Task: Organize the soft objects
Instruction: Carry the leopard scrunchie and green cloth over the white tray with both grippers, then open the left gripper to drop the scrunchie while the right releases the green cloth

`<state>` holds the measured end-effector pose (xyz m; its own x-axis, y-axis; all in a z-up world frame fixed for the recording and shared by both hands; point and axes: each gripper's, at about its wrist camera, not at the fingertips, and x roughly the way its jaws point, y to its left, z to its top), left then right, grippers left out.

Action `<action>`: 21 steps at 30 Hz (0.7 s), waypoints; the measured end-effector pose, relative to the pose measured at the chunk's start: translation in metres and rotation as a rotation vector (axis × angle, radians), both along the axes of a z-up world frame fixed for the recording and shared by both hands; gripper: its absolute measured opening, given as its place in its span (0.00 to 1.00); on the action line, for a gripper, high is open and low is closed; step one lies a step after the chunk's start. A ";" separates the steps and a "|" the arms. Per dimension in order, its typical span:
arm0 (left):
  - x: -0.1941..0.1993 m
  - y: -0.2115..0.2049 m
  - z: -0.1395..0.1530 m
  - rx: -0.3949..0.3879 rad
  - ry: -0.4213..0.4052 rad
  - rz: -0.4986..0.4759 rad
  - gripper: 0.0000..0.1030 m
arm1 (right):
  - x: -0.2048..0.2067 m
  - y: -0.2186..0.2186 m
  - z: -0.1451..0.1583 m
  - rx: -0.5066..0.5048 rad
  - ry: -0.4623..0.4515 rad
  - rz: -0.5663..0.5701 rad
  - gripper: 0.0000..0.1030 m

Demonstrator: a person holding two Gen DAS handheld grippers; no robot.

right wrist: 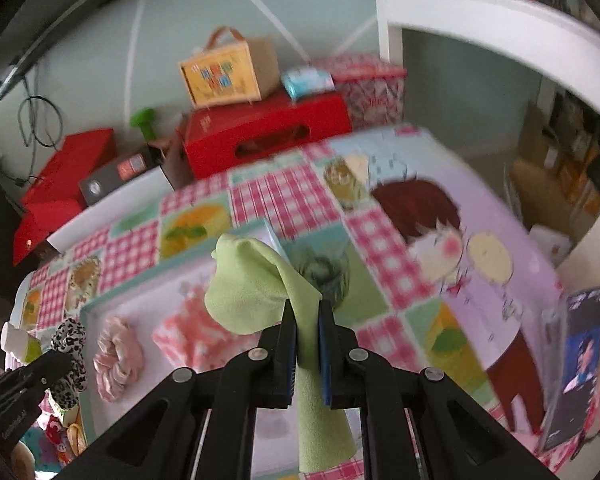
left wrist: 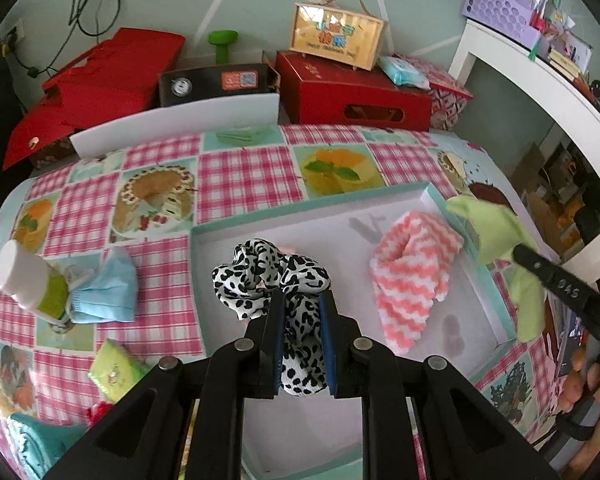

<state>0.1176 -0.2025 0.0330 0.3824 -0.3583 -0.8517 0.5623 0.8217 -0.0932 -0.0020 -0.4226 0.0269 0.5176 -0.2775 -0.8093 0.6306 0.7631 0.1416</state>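
The shallow tray [left wrist: 496,304] with its teal rim serves as the collecting place, which explains why both pairs of tongs hold cloth above or beside it. The left tongs [left wrist: 302,304] are pinching the leopard-print scrunchie [left wrist: 260,276] over the tray's near-left part, apparently ready to set it down. The right tongs [right wrist: 306,316] are pressed together on the green cloth [right wrist: 252,292], which hangs at the tray's far-right corner. Already inside the tray lie the pink zigzag towel [left wrist: 414,272] toward its right side and a pink scrunchie [right wrist: 118,360] toward its left. Left of the tray, on the worktop [left wrist: 244,172], a blue face mask [left wrist: 108,292] appears not yet sorted.
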 end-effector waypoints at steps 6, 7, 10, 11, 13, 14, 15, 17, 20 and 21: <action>-0.003 -0.016 -0.016 0.022 0.028 -0.037 0.16 | 0.012 0.004 -0.028 0.053 0.084 0.030 0.10; -0.004 -0.018 -0.018 0.027 0.032 -0.041 0.16 | 0.015 0.006 -0.032 0.056 0.097 0.041 0.10; -0.005 -0.023 -0.027 0.041 0.049 -0.050 0.16 | 0.021 0.010 -0.038 0.068 0.129 0.065 0.10; -0.006 -0.025 -0.030 0.048 0.055 -0.053 0.16 | 0.024 0.011 -0.040 0.073 0.142 0.070 0.10; -0.008 -0.030 -0.036 0.061 0.064 -0.062 0.16 | 0.027 0.013 -0.047 0.085 0.174 0.080 0.10; -0.009 -0.032 -0.040 0.070 0.073 -0.068 0.16 | 0.029 0.014 -0.049 0.091 0.186 0.086 0.10; -0.009 -0.034 -0.043 0.074 0.078 -0.072 0.16 | 0.031 0.014 -0.050 0.094 0.193 0.089 0.10; -0.011 -0.037 -0.047 0.084 0.084 -0.082 0.16 | 0.034 0.015 -0.052 0.098 0.208 0.097 0.12; -0.013 -0.041 -0.051 0.095 0.088 -0.091 0.16 | 0.038 0.016 -0.054 0.100 0.224 0.108 0.13; -0.014 -0.042 -0.052 0.098 0.092 -0.094 0.16 | 0.038 0.016 -0.055 0.100 0.229 0.112 0.13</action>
